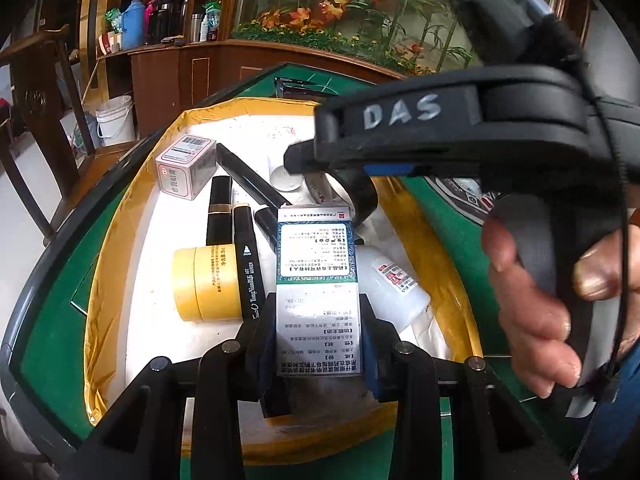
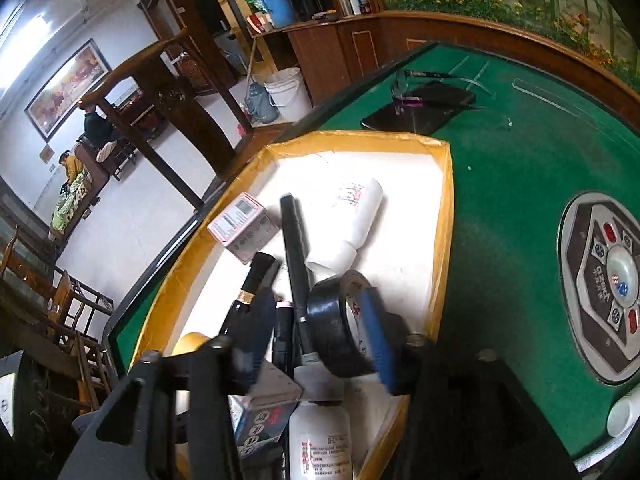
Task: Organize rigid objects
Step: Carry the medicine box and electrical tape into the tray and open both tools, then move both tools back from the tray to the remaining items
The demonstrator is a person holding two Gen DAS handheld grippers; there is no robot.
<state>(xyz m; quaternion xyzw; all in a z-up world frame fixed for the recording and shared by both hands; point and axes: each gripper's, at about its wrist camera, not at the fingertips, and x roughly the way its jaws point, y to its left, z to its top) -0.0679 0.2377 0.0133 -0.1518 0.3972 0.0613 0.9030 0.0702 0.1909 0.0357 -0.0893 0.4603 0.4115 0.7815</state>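
A yellow-edged tray [image 1: 120, 248] with a white floor sits on the green table and holds several objects. My left gripper [image 1: 318, 336] is shut on a tall blue-and-white medicine box [image 1: 316, 264], held over the tray. My right gripper [image 2: 316, 332] hangs over the tray with its jaws apart; a black tape roll [image 2: 340, 324] rests against its blue right finger [image 2: 378, 340]. In the tray lie a yellow tape roll [image 1: 204, 280], a black marker [image 1: 250, 272], a black tube [image 1: 219, 208], a small pink-white box [image 1: 186, 166] and a white bottle [image 1: 394, 280].
A tablet with glasses on it [image 2: 420, 108] lies on the green table [image 2: 512, 184] beyond the tray. A round control panel [image 2: 604, 296] is set into the table at right. A chair [image 1: 36, 112] and a white bucket [image 1: 116, 120] stand beside the table.
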